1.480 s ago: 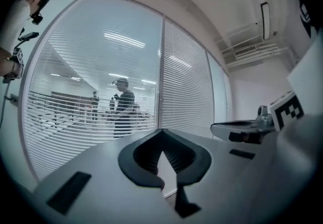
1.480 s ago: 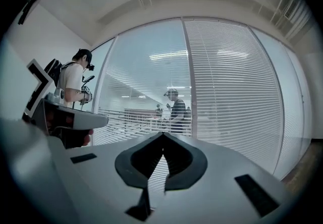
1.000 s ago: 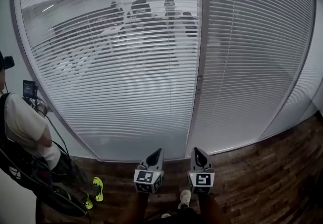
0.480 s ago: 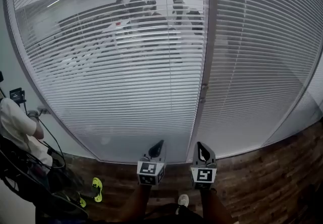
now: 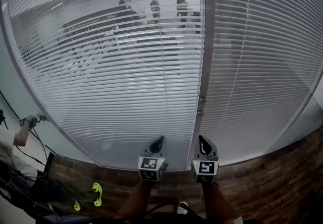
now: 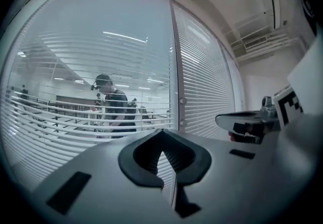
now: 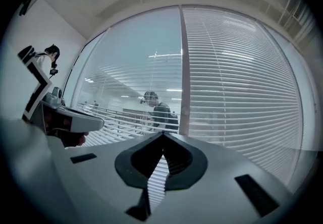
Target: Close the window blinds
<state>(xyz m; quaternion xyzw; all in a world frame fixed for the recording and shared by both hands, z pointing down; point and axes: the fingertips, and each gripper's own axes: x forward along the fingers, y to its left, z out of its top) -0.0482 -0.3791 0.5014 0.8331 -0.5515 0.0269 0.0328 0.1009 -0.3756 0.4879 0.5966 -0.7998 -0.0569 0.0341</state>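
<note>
The step in hand is the approach to the window. Both tools point level at it from short of the glass. The left hand-held gripper (image 5: 157, 143) has its jaws together on nothing, and the right hand-held gripper (image 5: 203, 142) is likewise closed and empty.

The left blind (image 5: 116, 66) has its slats tilted open, so the room behind shows through. The right blind (image 5: 262, 56) looks nearly closed already, so the left one probably needs the work. No cord or wand shows in any view. The likely control is the small knob (image 5: 202, 101) on the post (image 5: 206, 41) between the two panes, though what it does cannot be told from here.

To do this well:
- Settle on one tool. The right one is nearer the post.
- Part its jaws before it arrives, not at the glass.
- Come in square to the knob so both pads seat on it evenly.
- Keep the other tool clear of the pane.
- Turn slowly and watch the slats, and stop once the view through them is gone.
</note>
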